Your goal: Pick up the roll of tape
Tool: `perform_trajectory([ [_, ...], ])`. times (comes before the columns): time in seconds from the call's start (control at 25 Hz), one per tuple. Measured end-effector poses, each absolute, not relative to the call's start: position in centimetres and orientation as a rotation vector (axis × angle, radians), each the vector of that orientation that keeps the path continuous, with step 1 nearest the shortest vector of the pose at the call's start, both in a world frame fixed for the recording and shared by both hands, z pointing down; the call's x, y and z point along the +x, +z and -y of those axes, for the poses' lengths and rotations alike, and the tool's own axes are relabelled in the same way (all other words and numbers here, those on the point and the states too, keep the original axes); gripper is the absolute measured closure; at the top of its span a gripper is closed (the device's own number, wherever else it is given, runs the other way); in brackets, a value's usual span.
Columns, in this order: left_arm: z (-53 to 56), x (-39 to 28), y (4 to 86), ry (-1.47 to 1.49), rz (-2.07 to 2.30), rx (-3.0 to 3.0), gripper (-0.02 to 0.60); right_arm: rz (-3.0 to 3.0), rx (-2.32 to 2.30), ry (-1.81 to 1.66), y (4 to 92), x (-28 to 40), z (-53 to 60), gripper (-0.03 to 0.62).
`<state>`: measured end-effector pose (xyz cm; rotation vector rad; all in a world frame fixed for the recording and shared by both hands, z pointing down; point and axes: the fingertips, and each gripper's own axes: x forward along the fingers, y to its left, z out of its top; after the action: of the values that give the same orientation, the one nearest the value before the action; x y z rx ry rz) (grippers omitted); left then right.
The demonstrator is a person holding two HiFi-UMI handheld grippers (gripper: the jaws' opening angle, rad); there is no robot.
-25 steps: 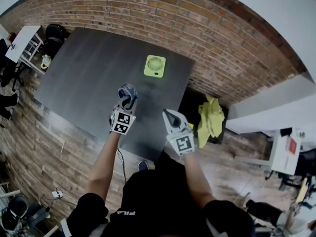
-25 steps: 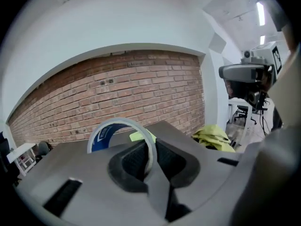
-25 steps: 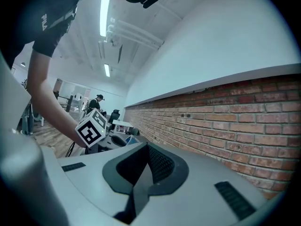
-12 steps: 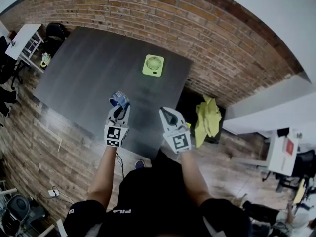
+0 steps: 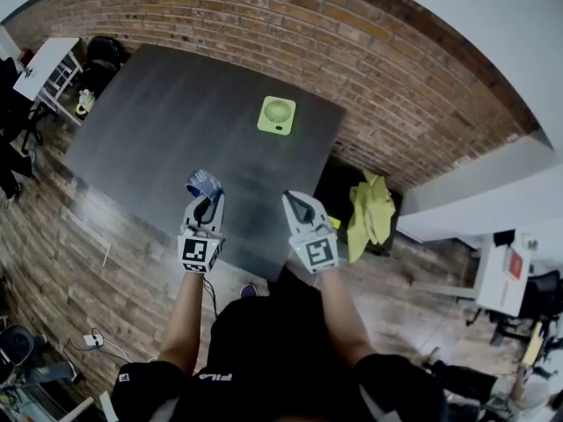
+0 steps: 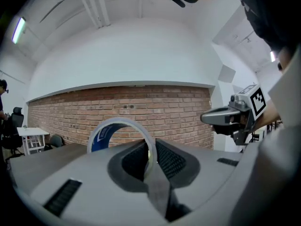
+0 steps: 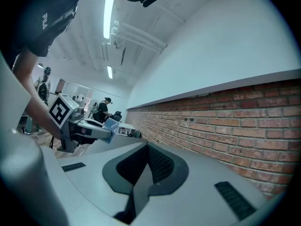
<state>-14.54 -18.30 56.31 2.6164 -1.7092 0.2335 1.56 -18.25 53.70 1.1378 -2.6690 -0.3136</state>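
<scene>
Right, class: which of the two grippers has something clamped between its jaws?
The left gripper: its jaws pinch the wall of the roll of tape. The right gripper is shut on nothing.

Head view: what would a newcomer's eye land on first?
The clear tape roll with a blue core, pinched in the left gripper over the dark grey table. Next, the lime-green square fan lying near the table's far edge. The right gripper is shut, empty.
</scene>
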Motion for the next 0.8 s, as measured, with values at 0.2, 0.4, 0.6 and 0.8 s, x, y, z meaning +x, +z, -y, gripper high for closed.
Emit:
perform_trajectory([
  [0.2, 17.2, -14.6, 55.3, 0.235, 1.700, 2.613, 0.532, 2.668, 1.152, -0.307, 53.3, 1.6, 18.1, 0.588],
  [0.4, 16.4, -14.9, 56.0, 0.221, 1.697, 2.621, 0.532, 2.636, 1.173, -0.287, 53.5, 1.7, 17.9, 0.589],
  [0.6, 16.1, -14.9, 55.1, 0.177, 1.703, 2.627, 0.532, 2.634, 1.190, -0.302, 53.2, 1.8, 17.9, 0.589],
  [0.8, 16.1, -14.7, 54.8, 0.154, 1.695, 2.641, 0.532, 2.641, 1.201, -0.334, 53.0, 1.9, 17.7, 0.589],
])
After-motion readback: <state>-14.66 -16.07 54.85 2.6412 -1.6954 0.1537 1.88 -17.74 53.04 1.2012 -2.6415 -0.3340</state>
